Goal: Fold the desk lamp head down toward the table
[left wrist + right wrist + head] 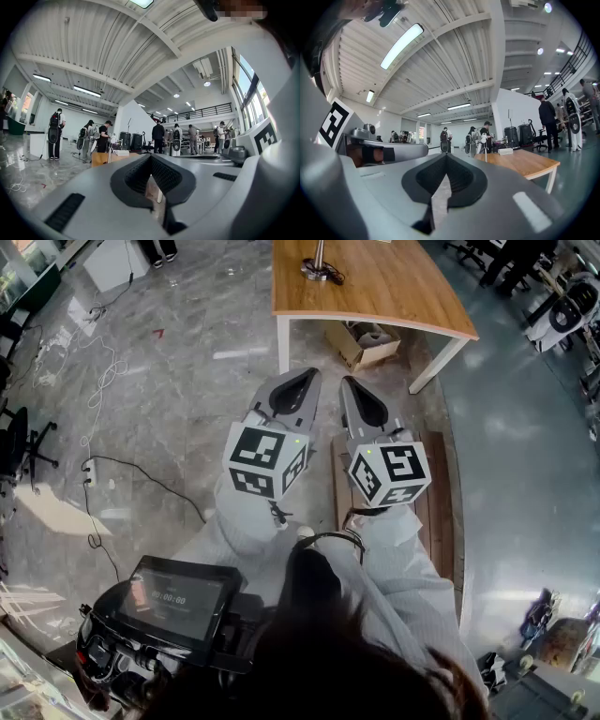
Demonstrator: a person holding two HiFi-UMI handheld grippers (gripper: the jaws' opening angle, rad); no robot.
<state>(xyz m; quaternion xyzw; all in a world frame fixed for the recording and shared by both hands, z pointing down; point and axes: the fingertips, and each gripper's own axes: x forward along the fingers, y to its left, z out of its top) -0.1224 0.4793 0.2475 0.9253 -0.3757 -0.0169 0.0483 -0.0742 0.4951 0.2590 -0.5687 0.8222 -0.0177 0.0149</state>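
Standing to one side, I logged the scene from the widest item down. The grey marble floor (pixel 169 381) took up most of the room, with loose cables trailing across it. The wooden bench (pixel 394 296) stood ahead of the person, with an open cardboard box (pixel 366 341) on the floor beneath it.

Both tools were held level, side by side, over the floor and short of the bench edge. The left tongs (pixel 298 388) were clenched with nothing between them. The right tongs (pixel 364 407) were in the same state, shut and empty.

The desk lamp (pixel 320 263) sat on the bench, towards its far side and near its left end, with a cable coiled at its base. It lay straight ahead of both tongs and well apart from them. From the right gripper view the lamp (pixel 485 151) showed as a thin upright stem, so its long axis ran vertical; the head was too small to read.

Judgement: neither hand was plainly nearer, as the lamp fell roughly between their two lines. The task had not begun. A forward reach across the bench would come first.
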